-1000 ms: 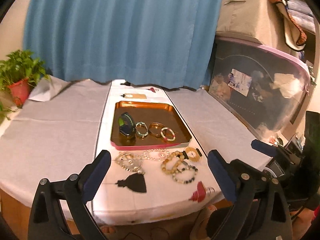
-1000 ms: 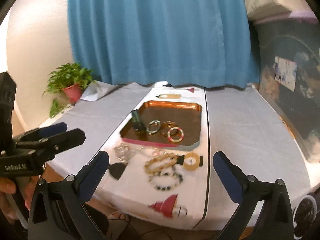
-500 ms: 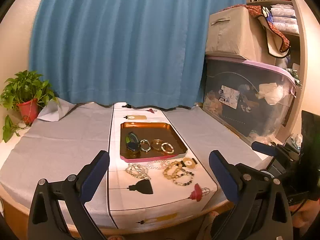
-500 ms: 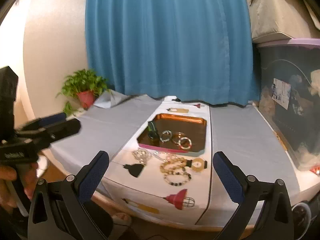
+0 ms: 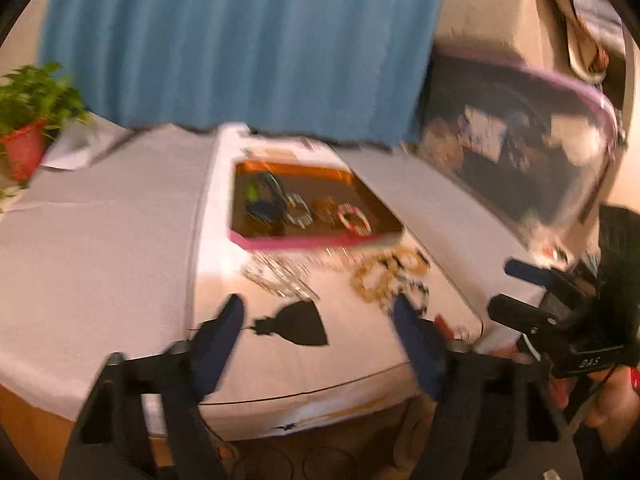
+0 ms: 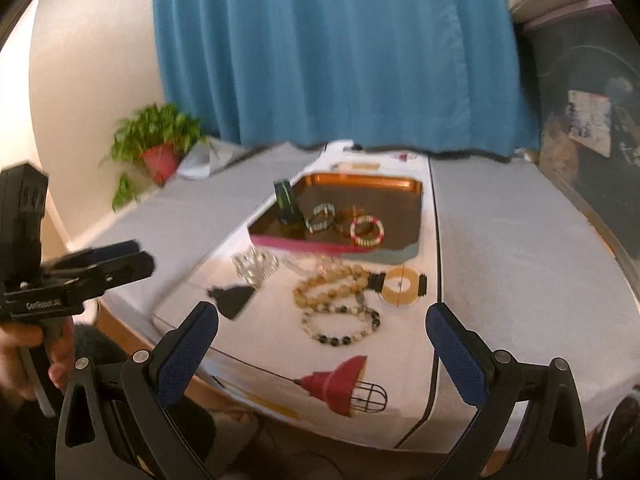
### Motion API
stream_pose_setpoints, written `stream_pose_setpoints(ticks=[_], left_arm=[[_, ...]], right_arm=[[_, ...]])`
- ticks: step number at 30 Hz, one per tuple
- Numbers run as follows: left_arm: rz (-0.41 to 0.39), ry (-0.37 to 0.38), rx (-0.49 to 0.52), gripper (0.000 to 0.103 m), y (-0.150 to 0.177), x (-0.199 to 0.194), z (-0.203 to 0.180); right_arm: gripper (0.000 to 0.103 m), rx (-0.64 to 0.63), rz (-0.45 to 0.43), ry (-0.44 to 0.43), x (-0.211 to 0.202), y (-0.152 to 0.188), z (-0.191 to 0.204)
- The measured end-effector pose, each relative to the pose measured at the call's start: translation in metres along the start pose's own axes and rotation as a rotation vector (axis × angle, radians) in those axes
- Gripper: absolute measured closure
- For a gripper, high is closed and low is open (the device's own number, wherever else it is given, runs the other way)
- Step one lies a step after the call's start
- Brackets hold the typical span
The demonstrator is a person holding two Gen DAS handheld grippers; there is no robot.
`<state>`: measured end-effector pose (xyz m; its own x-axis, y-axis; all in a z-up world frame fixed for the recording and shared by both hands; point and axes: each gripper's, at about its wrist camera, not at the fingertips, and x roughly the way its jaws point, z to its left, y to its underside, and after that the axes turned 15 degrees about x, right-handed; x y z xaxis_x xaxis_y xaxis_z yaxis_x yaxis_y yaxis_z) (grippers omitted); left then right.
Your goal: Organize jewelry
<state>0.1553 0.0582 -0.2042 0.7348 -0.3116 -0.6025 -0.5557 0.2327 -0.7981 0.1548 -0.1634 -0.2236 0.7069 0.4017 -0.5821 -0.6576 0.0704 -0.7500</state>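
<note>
A copper tray (image 6: pixel 400 188) with a pink front rim (image 5: pixel 304 243) holds several bracelets and a dark green bangle (image 6: pixel 289 208). In front of it on the white runner lie a silver chain bracelet (image 6: pixel 256 264), an amber bead bracelet (image 6: pixel 332 282), a black-and-white bead bracelet (image 6: pixel 340 326) and a gold ring piece (image 6: pixel 401 290). My left gripper (image 5: pixel 320 316) is open and empty above the runner's front part; it also shows in the right wrist view (image 6: pixel 100 264). My right gripper (image 6: pixel 322 332) is open and empty before the loose bracelets; it also shows in the left wrist view (image 5: pixel 528 288).
A potted plant (image 6: pixel 158 144) stands at the back left. A blue curtain (image 6: pixel 340 52) hangs behind the table. A clear storage bin (image 5: pixel 520 152) with a fabric box (image 5: pixel 492 12) on top stands at the right. Grey cloth (image 5: pixel 100 240) flanks the runner.
Both grippers have moved forward and down toward the table, so the jewelry looms larger. The left wrist view is motion-blurred. Both stay open and empty.
</note>
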Motion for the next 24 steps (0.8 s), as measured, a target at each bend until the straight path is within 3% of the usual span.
stream_pose_setpoints(ticks=[2,4,5,6,11,14,16,24], left_arm=[[0.043,0.050,0.008,0.061,-0.002,0.023,-0.004],[0.058,0.076,0.005,0.061,-0.004,0.039,-0.008],[0.059,0.093,0.005,0.062,-0.006,0.046,-0.009],[0.057,0.110,0.008,0.063,-0.009,0.052,-0.011],[0.074,0.171,0.077,0.064,-0.029,0.088,-0.025],[0.107,0.200,0.082,0.078,-0.031,0.112,-0.027],[0.137,0.193,0.081,0.079,-0.028,0.124,-0.028],[0.125,0.197,0.061,0.081,-0.024,0.134,-0.023]], right_arm=[[0.003,-0.010,0.039,-0.009,0.016,0.004,-0.005],[0.019,-0.026,0.091,-0.012,0.037,0.008,-0.011],[0.044,-0.029,0.118,-0.012,0.045,0.010,-0.013],[0.058,-0.027,0.152,0.003,0.056,0.010,-0.017],[0.061,0.062,0.158,0.008,0.070,0.003,-0.041],[0.061,0.082,0.148,0.045,0.077,-0.002,-0.048],[0.061,0.094,0.171,0.044,0.086,-0.005,-0.051],[0.067,-0.048,0.183,0.140,0.109,-0.003,-0.037]])
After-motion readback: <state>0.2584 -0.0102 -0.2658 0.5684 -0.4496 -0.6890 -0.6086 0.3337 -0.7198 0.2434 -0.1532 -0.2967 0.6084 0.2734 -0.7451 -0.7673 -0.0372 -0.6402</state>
